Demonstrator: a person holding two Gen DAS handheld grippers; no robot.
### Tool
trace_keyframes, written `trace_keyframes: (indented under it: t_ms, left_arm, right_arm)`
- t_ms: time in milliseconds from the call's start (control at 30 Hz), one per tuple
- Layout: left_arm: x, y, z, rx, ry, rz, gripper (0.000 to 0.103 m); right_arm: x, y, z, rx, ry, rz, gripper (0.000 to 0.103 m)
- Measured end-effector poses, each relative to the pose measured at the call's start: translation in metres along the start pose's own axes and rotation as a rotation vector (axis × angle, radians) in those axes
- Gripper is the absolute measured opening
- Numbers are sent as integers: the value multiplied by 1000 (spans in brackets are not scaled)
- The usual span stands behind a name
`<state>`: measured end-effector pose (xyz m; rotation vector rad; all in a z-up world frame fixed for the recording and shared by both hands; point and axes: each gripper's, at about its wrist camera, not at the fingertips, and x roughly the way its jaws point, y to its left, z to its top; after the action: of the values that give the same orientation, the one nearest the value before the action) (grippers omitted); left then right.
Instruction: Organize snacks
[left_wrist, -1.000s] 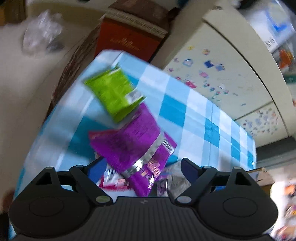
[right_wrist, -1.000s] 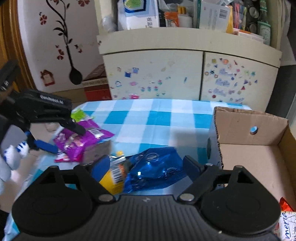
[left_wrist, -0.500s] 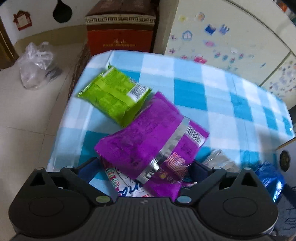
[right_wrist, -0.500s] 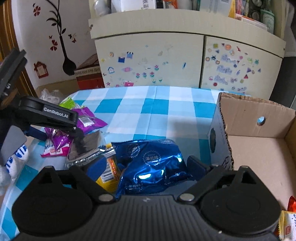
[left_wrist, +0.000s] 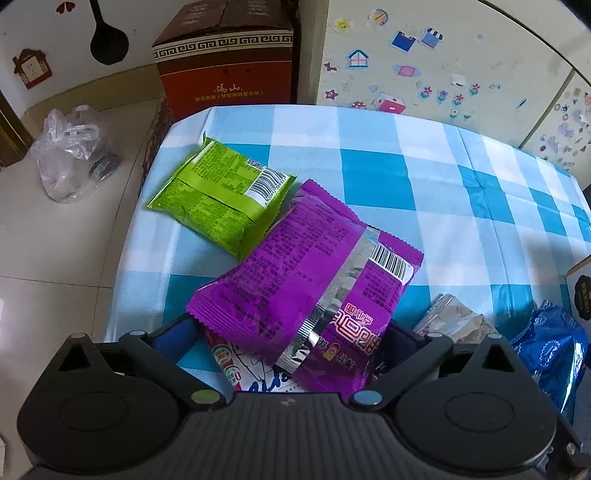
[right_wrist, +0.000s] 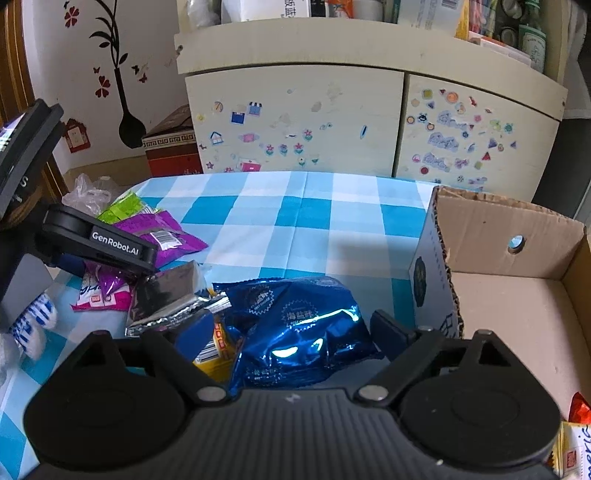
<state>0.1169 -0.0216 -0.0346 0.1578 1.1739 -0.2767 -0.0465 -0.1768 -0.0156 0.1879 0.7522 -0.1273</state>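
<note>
You are early on: your cardboard box (right_wrist: 517, 295) at the counter's right edge holds only a packet or two. Blue bag (right_wrist: 295, 332), purple packet (left_wrist: 306, 280) and green packet (left_wrist: 218, 195) still lie on the counter (left_wrist: 406, 184). Left gripper (left_wrist: 284, 339) and right gripper (right_wrist: 291, 332) straddle purple and blue, jaws apart.

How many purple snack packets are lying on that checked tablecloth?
1 plainly: the purple packet lies between the left gripper's open fingers, overlapping the green packet and resting on a white-and-pink packet. Others may be hidden beneath it.
</note>
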Motion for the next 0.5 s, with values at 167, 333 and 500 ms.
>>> trace_keyframes:
  t_ms: [167, 333, 500]
  left_arm:
    - [-10, -7, 2, 53, -75, 76, 103]
    - [-5, -19, -1, 124, -66, 78, 102]
    - [-14, -15, 1, 89, -97, 4, 71]
  right_arm:
    - [0, 1, 0, -5, 7, 2, 91]
    - [-1, -1, 1, 9, 6, -13, 83]
    - [-4, -9, 4, 55, 9, -36, 66]
